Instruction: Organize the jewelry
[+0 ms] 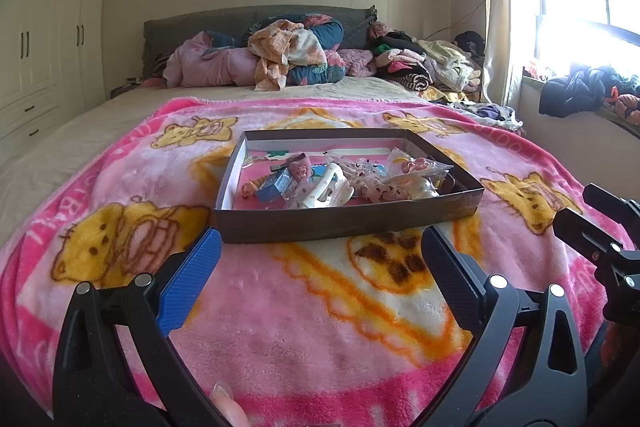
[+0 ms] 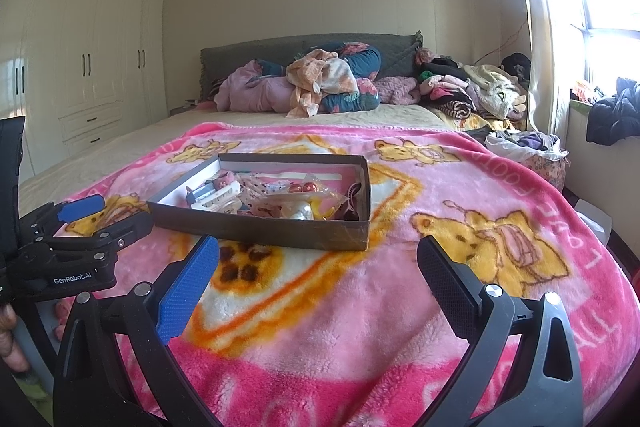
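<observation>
A shallow rectangular cardboard box (image 1: 348,215), dark outside and pale inside, sat in the middle of both views on a fuzzy pink blanket (image 1: 304,327) printed with yellow bears, spread over the bed (image 1: 48,147). Inside the box lay a loose heap of jewelry (image 1: 344,179): crinkled clear plastic bags, a glossy white claw clip (image 1: 328,189), a small blue packet (image 1: 274,187) and pinkish beads. The left tool (image 1: 320,255) hung released in the lower centre of its view, one ribbed blue pad and one black pad wide apart, just short of the box's near wall and touching nothing. The right tool (image 2: 318,259) was likewise spread wide and empty, low in its own view, near the box's near wall. Rumpled soft clothes (image 1: 296,51) were piled against the quilted grey headboard (image 1: 168,27) at upper centre, and smooth cream wardrobes (image 1: 44,39) filled the upper left.
</observation>
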Demonstrator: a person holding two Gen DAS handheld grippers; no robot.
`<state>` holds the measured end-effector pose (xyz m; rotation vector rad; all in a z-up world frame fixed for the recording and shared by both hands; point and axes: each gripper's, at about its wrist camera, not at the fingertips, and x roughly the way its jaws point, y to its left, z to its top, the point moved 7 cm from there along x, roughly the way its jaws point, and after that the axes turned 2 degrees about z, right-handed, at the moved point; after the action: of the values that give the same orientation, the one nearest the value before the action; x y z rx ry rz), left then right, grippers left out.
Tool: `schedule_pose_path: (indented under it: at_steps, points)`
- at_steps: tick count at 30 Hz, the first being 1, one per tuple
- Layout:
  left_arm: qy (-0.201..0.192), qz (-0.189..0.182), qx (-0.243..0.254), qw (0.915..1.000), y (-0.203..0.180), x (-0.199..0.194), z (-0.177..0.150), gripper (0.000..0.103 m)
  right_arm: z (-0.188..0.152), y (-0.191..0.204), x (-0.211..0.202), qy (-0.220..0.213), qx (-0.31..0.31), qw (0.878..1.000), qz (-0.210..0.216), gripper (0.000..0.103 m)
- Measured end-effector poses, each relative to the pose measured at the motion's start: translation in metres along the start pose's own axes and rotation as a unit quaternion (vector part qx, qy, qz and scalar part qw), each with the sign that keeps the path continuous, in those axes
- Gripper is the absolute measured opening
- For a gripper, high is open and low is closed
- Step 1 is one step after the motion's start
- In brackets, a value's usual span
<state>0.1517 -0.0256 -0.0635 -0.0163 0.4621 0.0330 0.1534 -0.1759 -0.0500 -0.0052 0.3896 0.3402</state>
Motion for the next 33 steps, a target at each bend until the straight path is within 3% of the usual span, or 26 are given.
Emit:
schedule_pose_path:
  at_steps: [6,8,12,14,18,19,21,22,24,27,33]
  points:
    - [0.026,0.01,-0.04,0.9988,0.029,0.02,0.002,0.092,0.004,-0.023,0.009,0.012,0.033,0.999,-0.002,0.097]
    - [0.043,0.033,-0.061,0.9967,0.053,0.034,0.007,0.092,0.013,-0.054,0.022,0.025,0.054,0.998,-0.033,0.097]
    - [0.067,0.122,-0.107,0.9845,0.132,0.077,0.022,0.092,0.019,-0.135,0.074,0.106,0.08,0.986,-0.1,0.097]
    - [0.087,0.167,-0.119,0.9749,0.173,0.106,0.029,0.092,0.018,-0.188,0.109,0.148,0.064,0.975,-0.154,0.097]
    - [0.116,0.218,-0.121,0.9615,0.221,0.159,0.029,0.092,0.008,-0.268,0.162,0.202,0.051,0.951,-0.229,0.097]
    - [0.131,0.213,-0.12,0.9607,0.225,0.17,0.025,0.092,0.0,-0.285,0.176,0.226,0.058,0.945,-0.23,0.097]
    - [0.19,0.214,-0.125,0.9501,0.24,0.2,0.008,0.092,-0.03,-0.309,0.2,0.283,0.087,0.931,-0.214,0.098]
    - [0.217,0.203,-0.131,0.9457,0.242,0.212,-0.001,0.093,-0.035,-0.314,0.205,0.28,0.096,0.934,-0.197,0.098]
    - [0.225,0.201,-0.126,0.945,0.24,0.215,0.0,0.093,-0.033,-0.316,0.2,0.261,0.095,0.941,-0.194,0.098]
    - [0.221,0.201,-0.126,0.9458,0.238,0.211,0.001,0.093,-0.033,-0.315,0.202,0.258,0.062,0.939,-0.221,0.098]
    - [0.223,0.191,-0.138,0.9459,0.245,0.216,0.001,0.093,-0.03,-0.314,0.202,0.255,0.074,0.941,-0.212,0.098]
